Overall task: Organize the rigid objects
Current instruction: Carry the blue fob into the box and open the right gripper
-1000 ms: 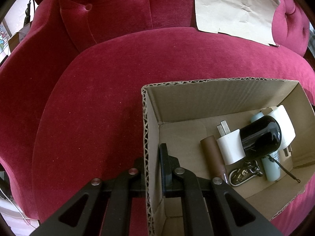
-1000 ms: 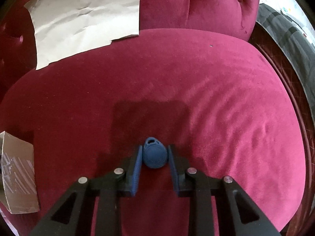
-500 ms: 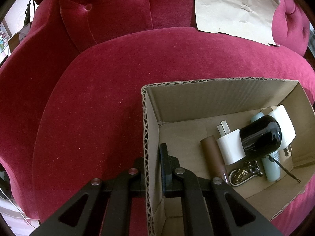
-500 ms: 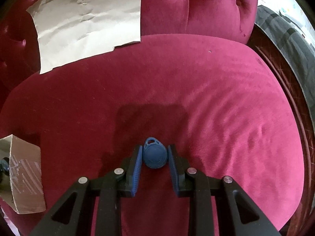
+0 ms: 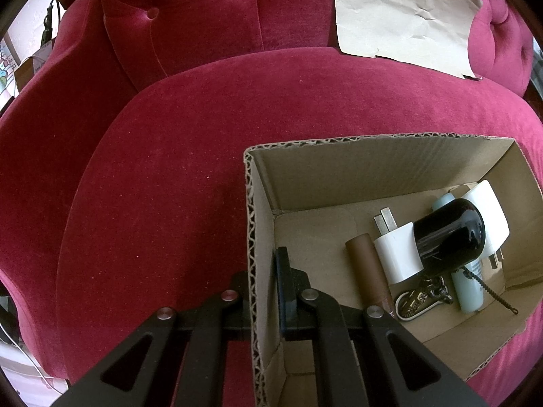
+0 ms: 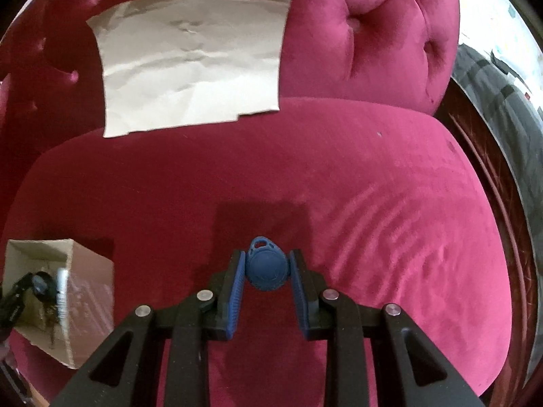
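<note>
An open cardboard box [image 5: 373, 146] sits on a red velvet sofa seat. My left gripper [image 5: 263, 271] is shut on the box's left wall, one finger inside and one outside. In the box lie a black rounded device [image 5: 448, 240], white plug adapters [image 5: 397, 254], a brown tube [image 5: 366, 271], a pale blue bottle [image 5: 470, 288] and a metal keychain [image 5: 417, 300]. My right gripper [image 6: 267, 264] is shut on a blue key fob [image 6: 266, 266] and holds it above the seat. The box [image 6: 88, 281] shows at the lower left of the right wrist view.
A creased sheet of brown paper [image 6: 193, 68] leans on the tufted sofa back; it also shows in the left wrist view [image 5: 404, 17]. The sofa's right edge and a dark floor strip [image 6: 492, 156] lie to the right.
My right gripper has risen and pulled back with the blue fob, bringing more of the box and the sofa back into view. The left gripper and box have not moved.
</note>
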Tool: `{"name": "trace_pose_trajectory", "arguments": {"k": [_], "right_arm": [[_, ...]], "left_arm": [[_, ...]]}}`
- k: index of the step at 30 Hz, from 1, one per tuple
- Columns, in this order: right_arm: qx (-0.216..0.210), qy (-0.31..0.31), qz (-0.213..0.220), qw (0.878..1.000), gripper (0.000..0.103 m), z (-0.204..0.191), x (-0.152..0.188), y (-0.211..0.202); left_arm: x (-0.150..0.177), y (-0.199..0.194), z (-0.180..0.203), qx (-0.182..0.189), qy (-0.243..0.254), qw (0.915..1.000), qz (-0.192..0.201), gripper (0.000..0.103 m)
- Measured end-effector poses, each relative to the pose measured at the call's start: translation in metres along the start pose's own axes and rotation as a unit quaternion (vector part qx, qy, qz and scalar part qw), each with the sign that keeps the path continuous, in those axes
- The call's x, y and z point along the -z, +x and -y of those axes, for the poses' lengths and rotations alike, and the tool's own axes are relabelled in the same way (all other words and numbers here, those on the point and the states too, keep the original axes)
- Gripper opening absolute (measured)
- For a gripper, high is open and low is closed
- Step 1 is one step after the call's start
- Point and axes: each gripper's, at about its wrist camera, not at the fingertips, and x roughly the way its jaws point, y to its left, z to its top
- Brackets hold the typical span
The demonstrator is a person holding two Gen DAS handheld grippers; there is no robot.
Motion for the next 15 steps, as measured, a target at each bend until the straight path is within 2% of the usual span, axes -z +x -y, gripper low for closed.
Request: {"name": "trace_pose_trajectory", "arguments": {"k": [15], "right_arm": [[-0.041, -0.037, 0.031, 0.998, 0.028, -0.054, -0.011, -0.037]], "left_arm": [[0.0, 0.0, 0.0, 0.0, 0.0, 1.0, 0.0, 0.007]]}}
